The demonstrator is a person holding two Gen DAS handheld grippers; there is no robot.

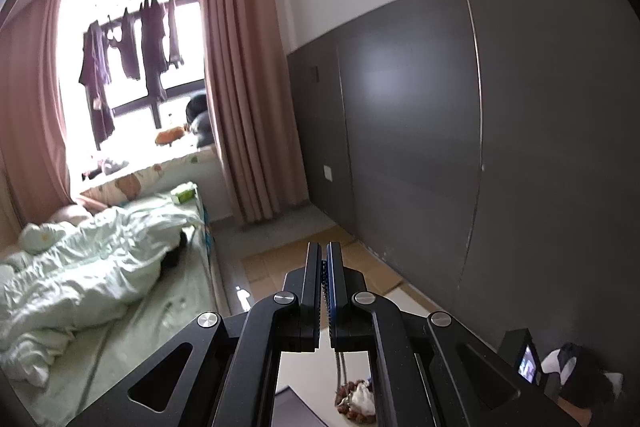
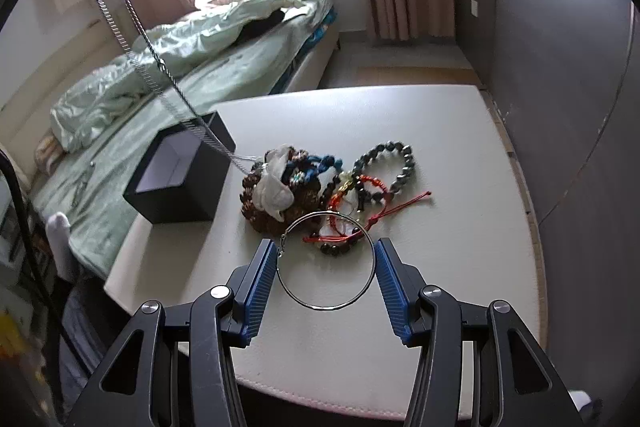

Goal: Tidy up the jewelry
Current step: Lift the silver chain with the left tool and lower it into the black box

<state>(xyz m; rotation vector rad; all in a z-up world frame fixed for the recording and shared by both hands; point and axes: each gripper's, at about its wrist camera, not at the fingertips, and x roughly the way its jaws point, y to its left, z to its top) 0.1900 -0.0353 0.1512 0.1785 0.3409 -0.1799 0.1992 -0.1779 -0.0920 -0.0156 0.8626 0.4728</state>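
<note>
White table: R view only shows right gripper pinching silver hoop nr jewelry pile; L view, left gripper shut on chain.

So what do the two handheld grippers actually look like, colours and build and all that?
Both are matte black linkage frames with round silver pivot pins and triangular cut-outs in the arms. The right gripper has ribbed blue pads lining its two fingers. The left gripper shows the same blue ribbing. No sleeves or cables show.
</note>
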